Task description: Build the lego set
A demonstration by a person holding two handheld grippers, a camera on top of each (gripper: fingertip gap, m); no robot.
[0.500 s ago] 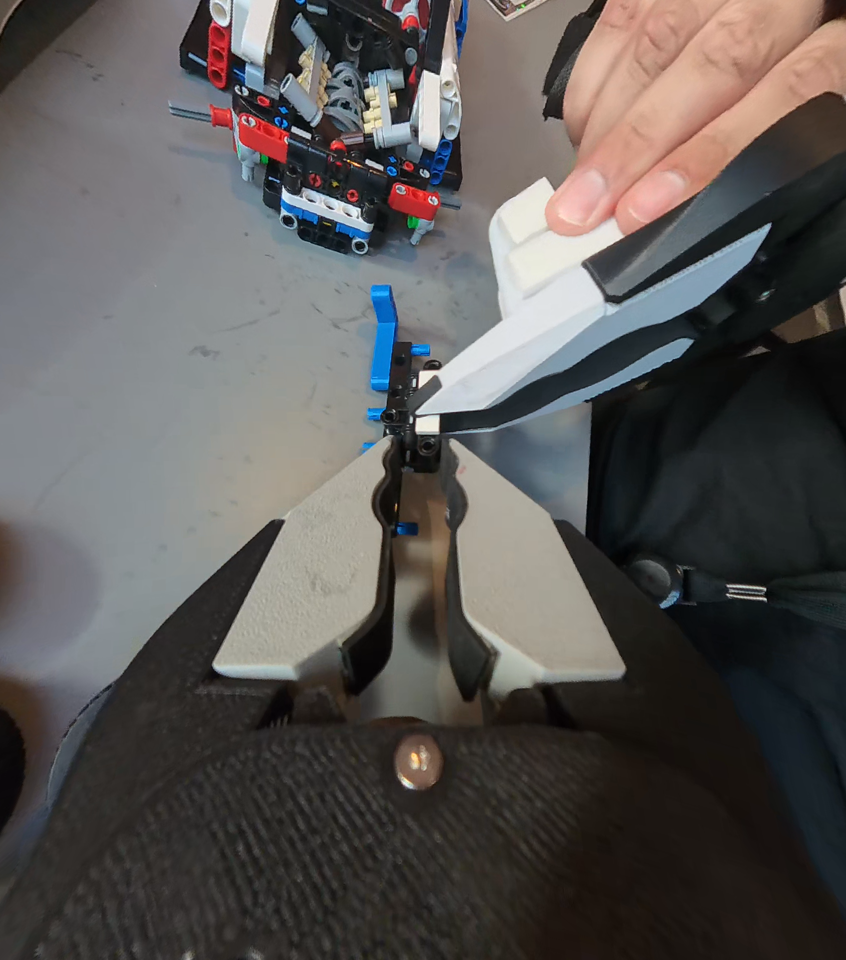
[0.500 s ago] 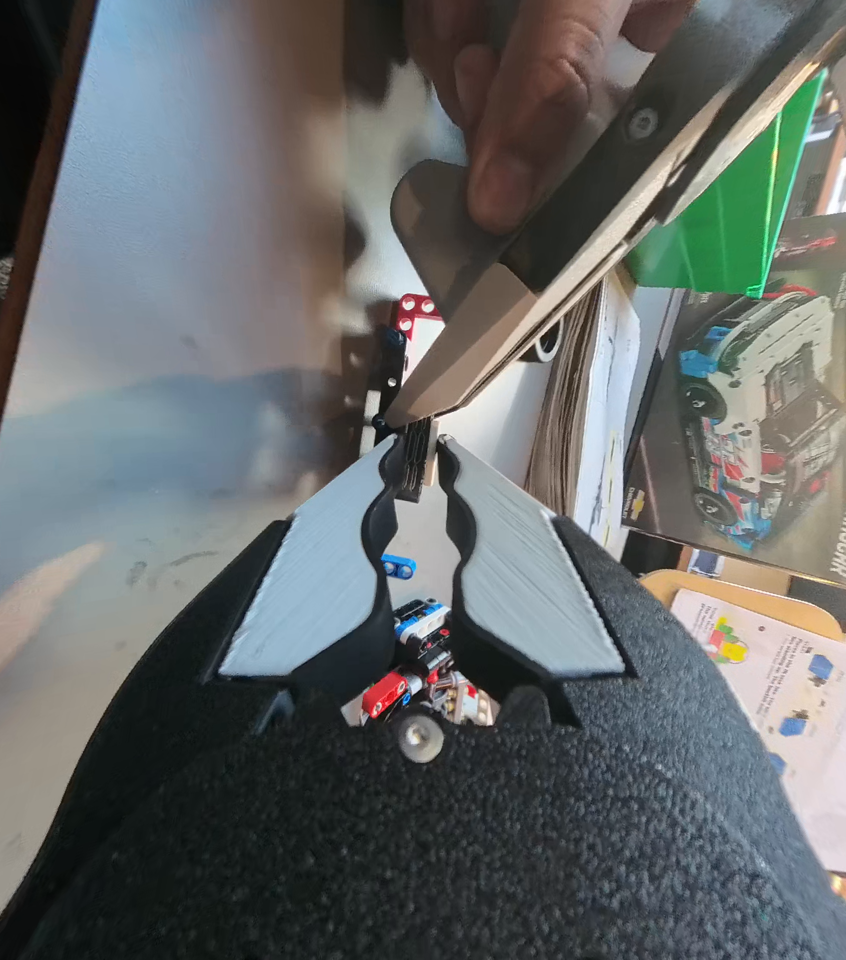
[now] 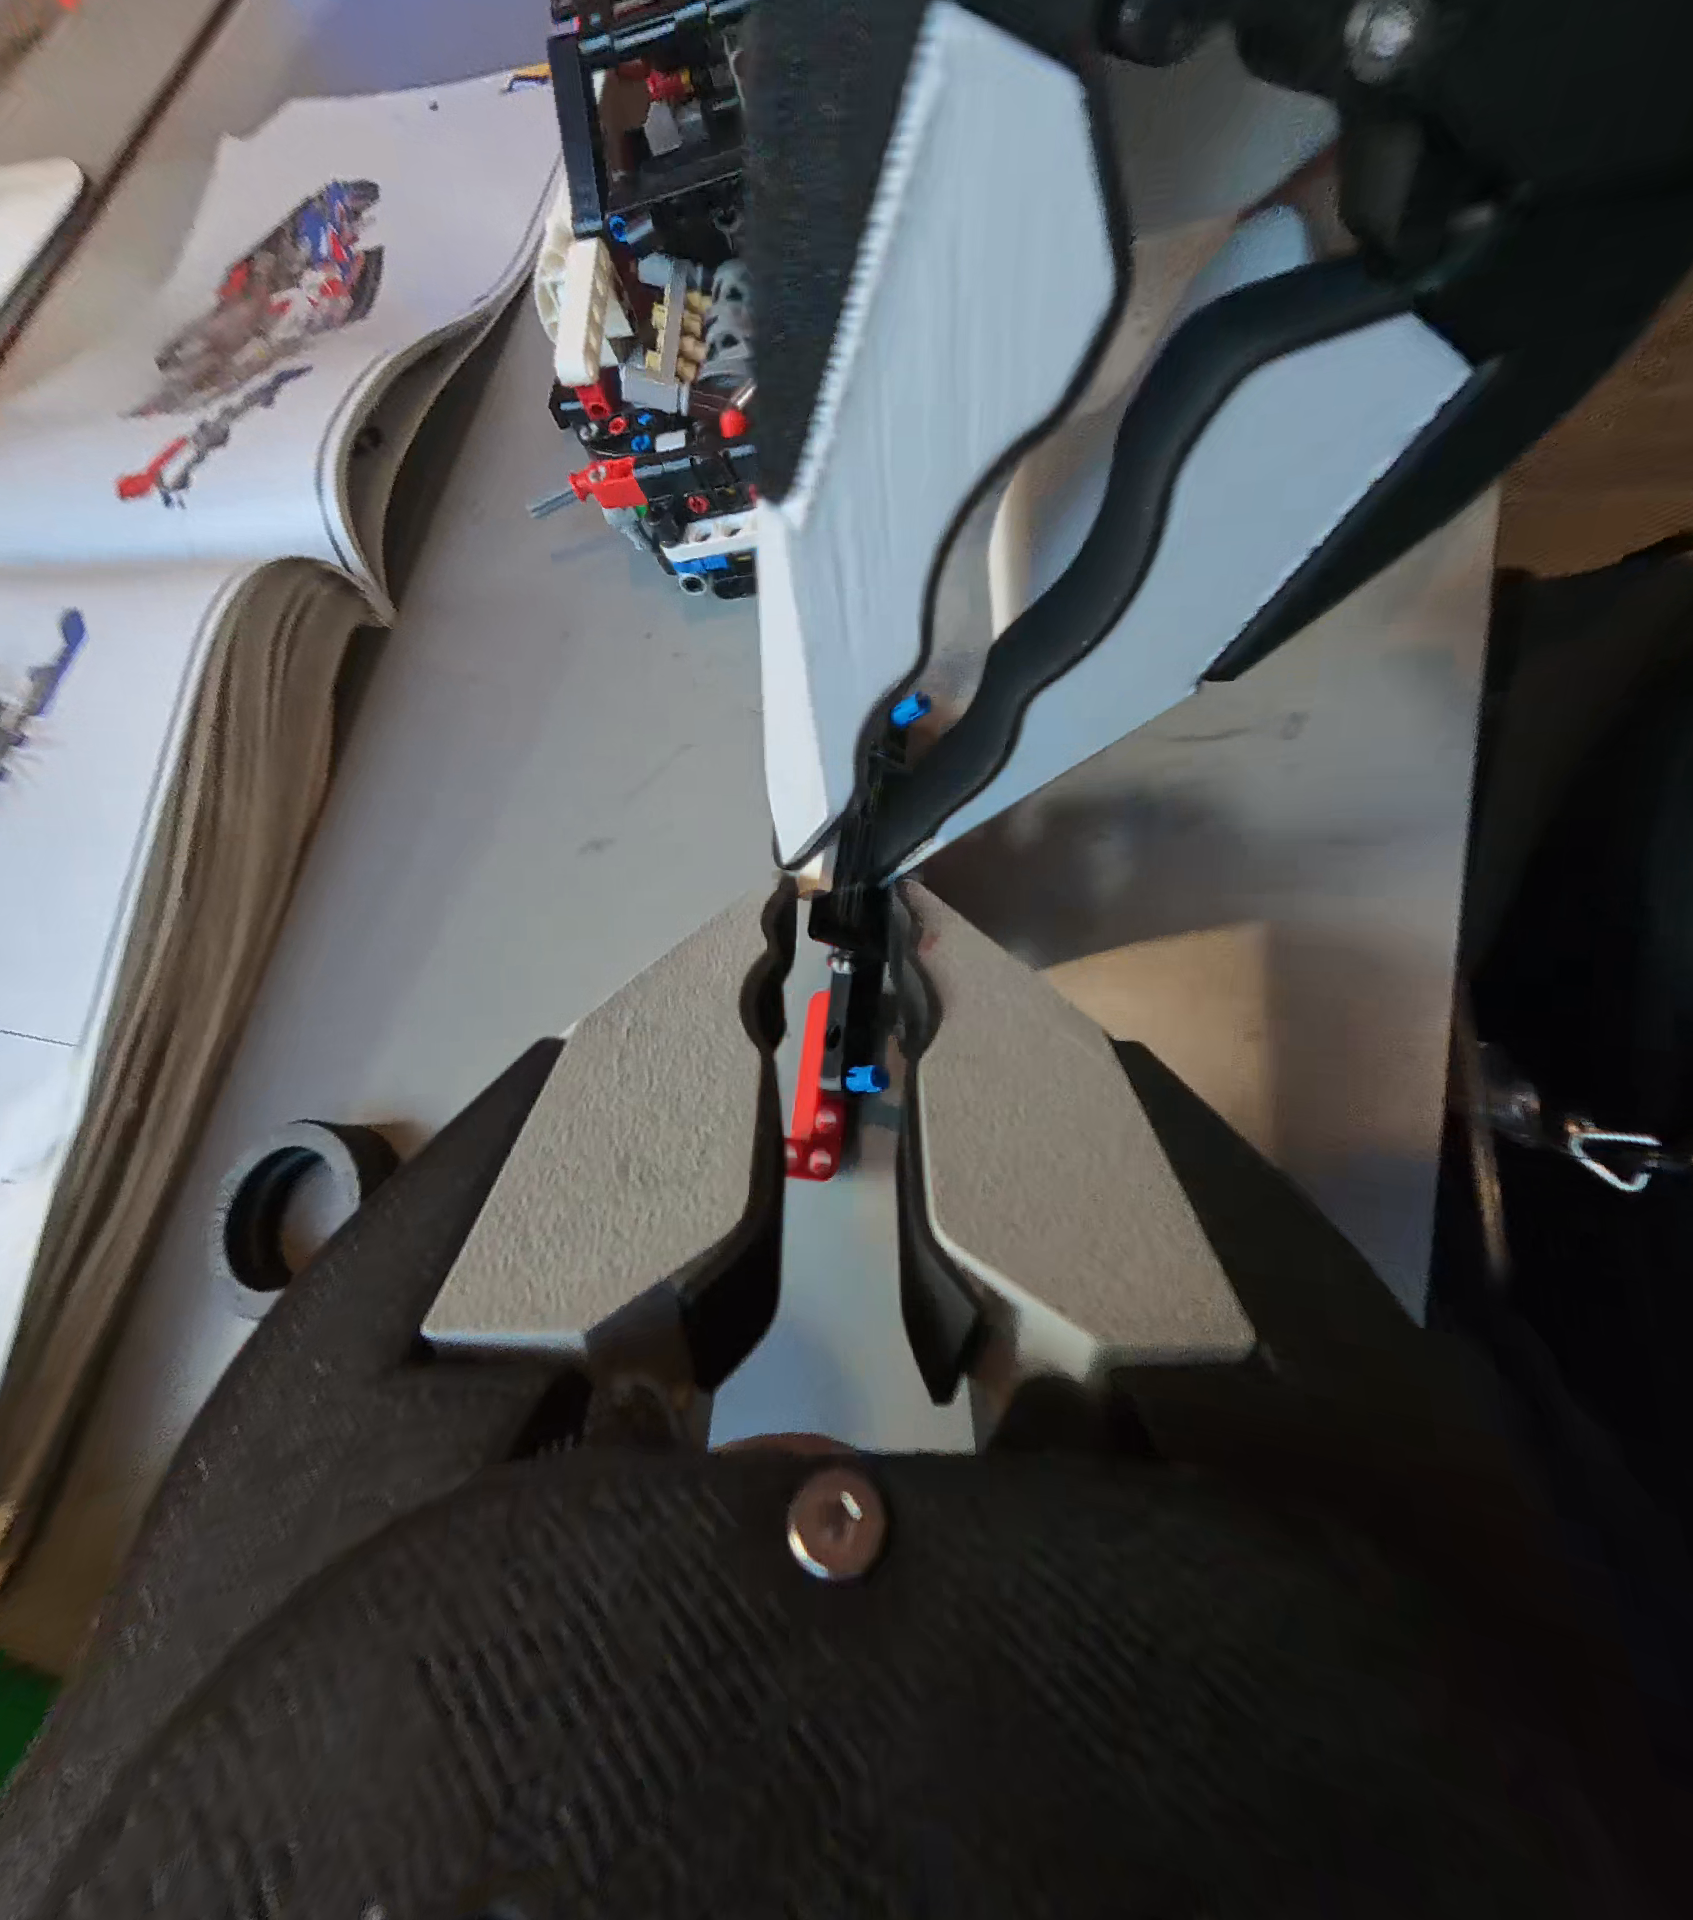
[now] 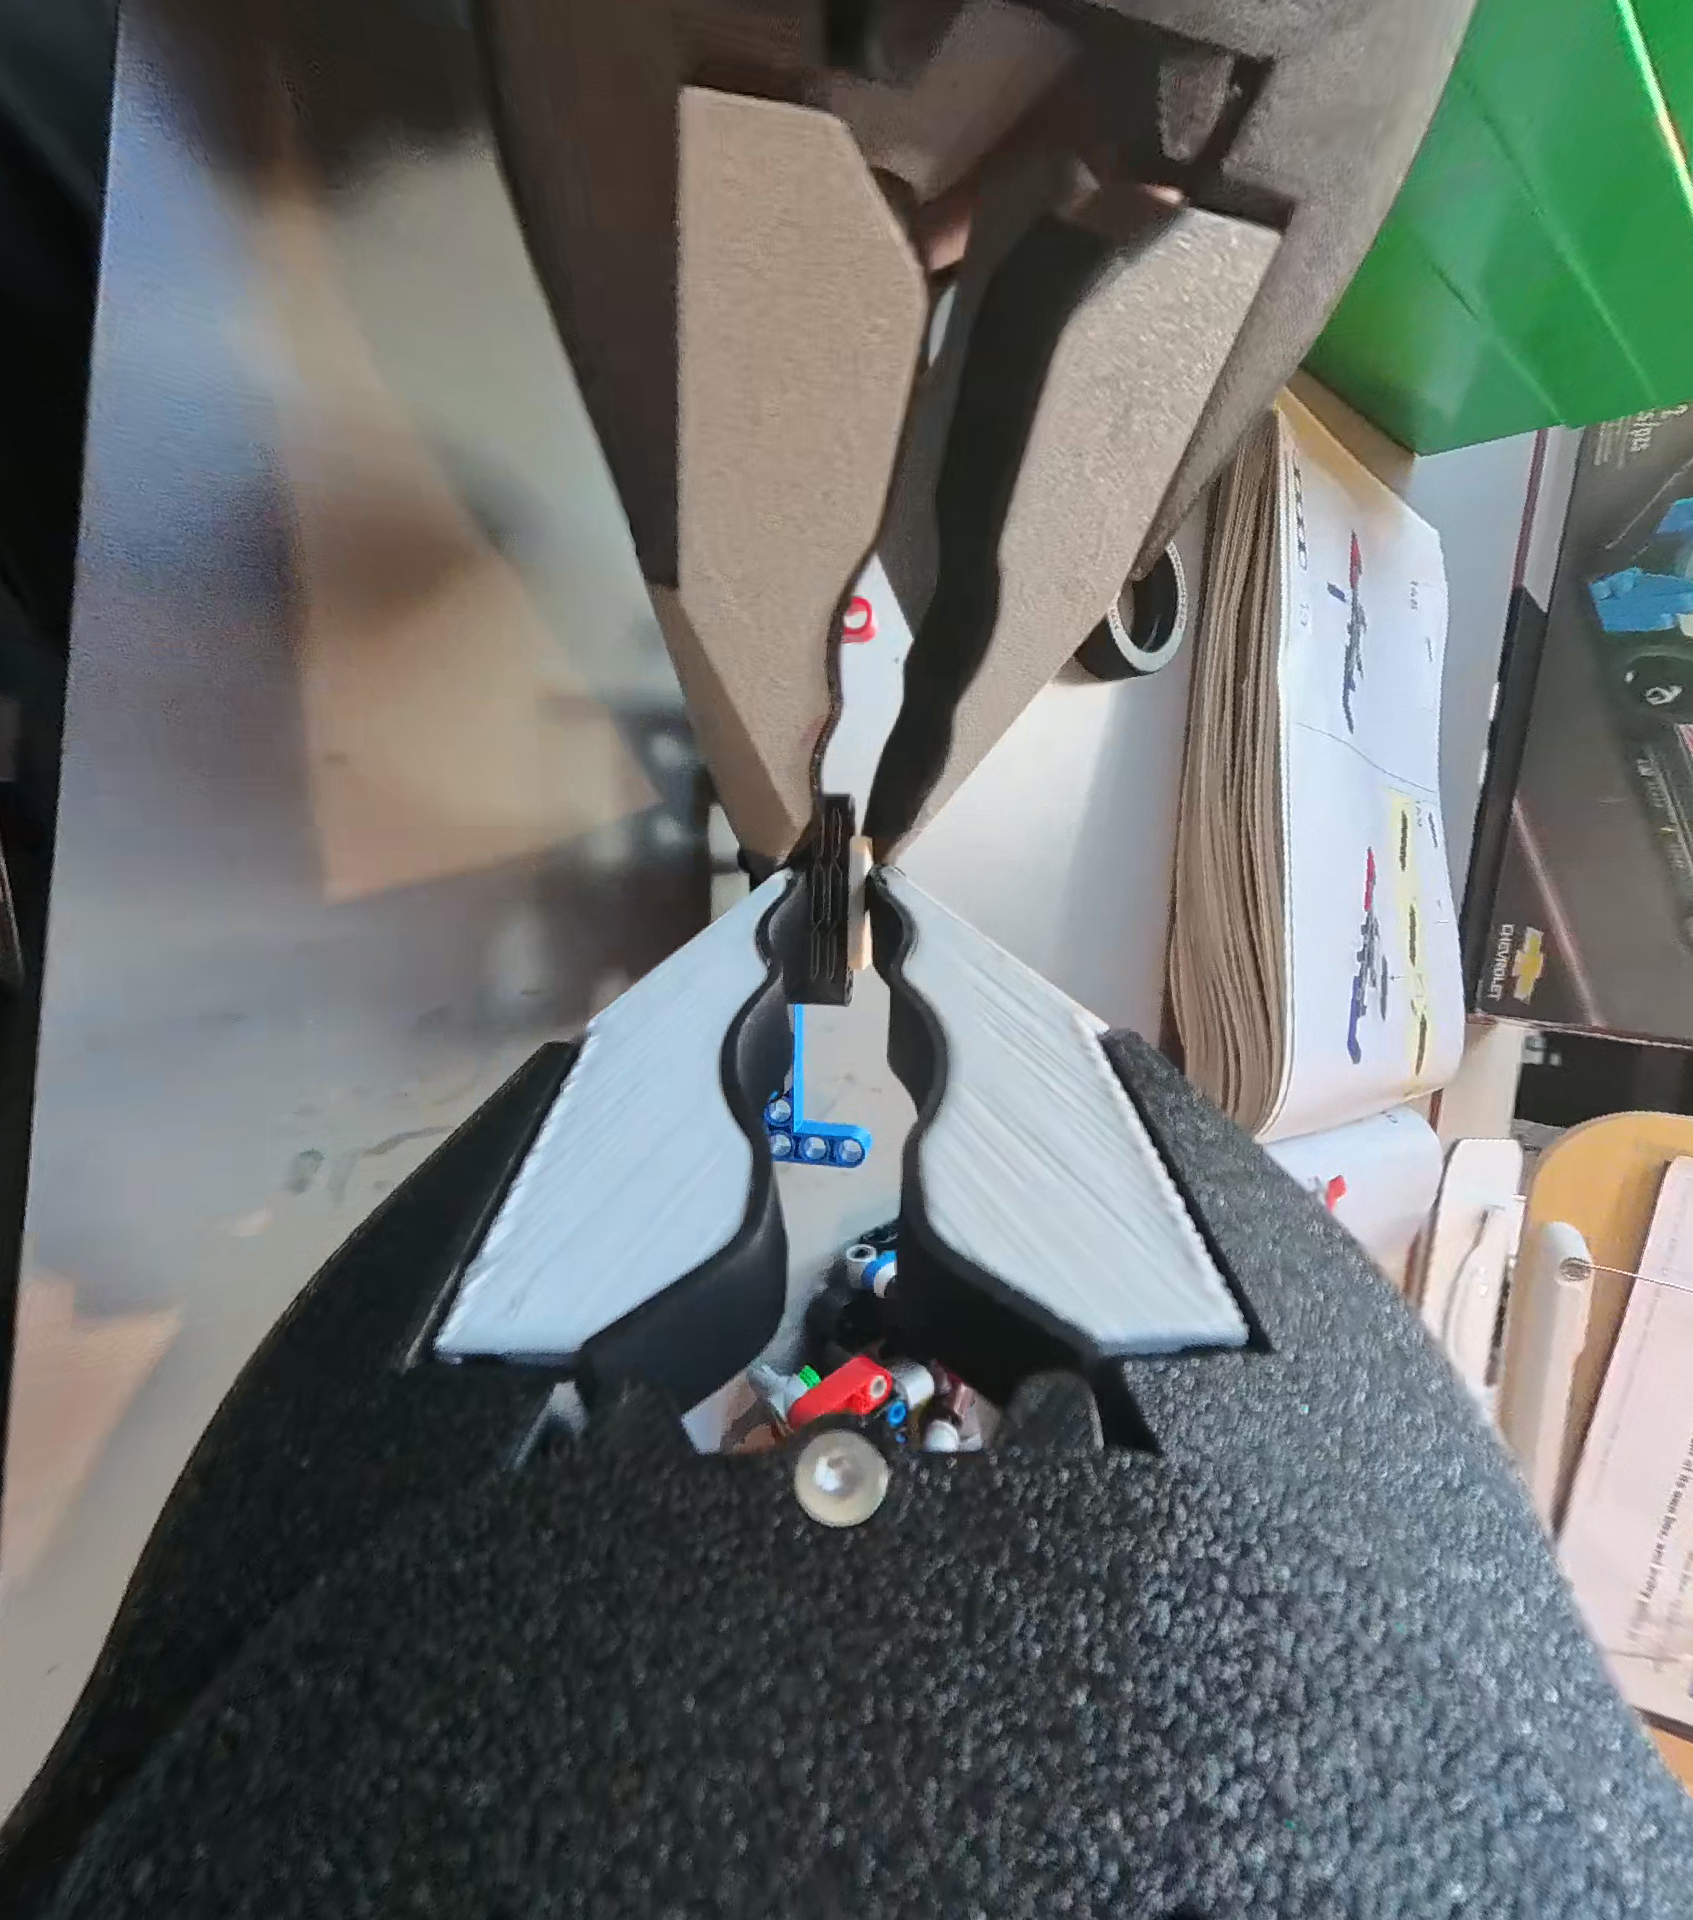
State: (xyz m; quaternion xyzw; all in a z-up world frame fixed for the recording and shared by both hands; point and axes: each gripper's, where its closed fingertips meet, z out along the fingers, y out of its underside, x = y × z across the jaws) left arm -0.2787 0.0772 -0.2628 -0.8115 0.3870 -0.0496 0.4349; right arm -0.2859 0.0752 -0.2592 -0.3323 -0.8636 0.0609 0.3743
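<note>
Between both tongs' tips, left tongs (image 3: 847,914) and right tongs (image 4: 826,914) clench one small black subassembly (image 4: 824,914).

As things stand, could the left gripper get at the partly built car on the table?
Probably not directly. The left gripper is shut on the small black subassembly, and the right gripper meets it tip to tip, between it and the partly built car.
</note>
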